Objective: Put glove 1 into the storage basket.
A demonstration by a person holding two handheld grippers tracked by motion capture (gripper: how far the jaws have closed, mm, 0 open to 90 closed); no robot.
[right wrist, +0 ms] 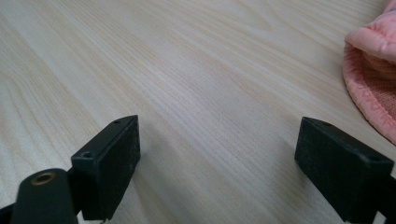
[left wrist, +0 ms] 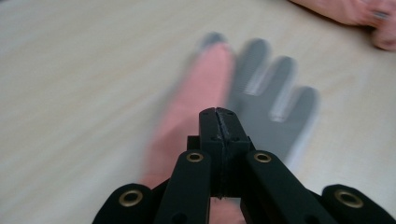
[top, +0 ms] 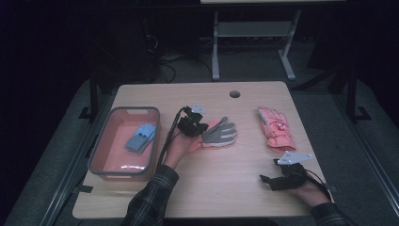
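The left claw sits near the middle of the surface with its jaws clenched tight together; in the left gripper view the two black tips meet with no gap, right over the cuff end of the grey and pink glove. Whether a pinch of the cuff is caught between them I cannot tell, since the jaws themselves cover that spot. That glove lies flat, fingers spread toward three o'clock, and it is smeared with blur in the left gripper view. The right claw rests low at about five o'clock on the surface, jaws released and standing wide apart, with bare wood between them and nothing in their grasp. Just off it, toward twelve o'clock, lies the pink glove, of which the right gripper view catches a cut-off cuff edge. At nine o'clock a grey-rimmed bin holds a blue glove, small and hard to make out.
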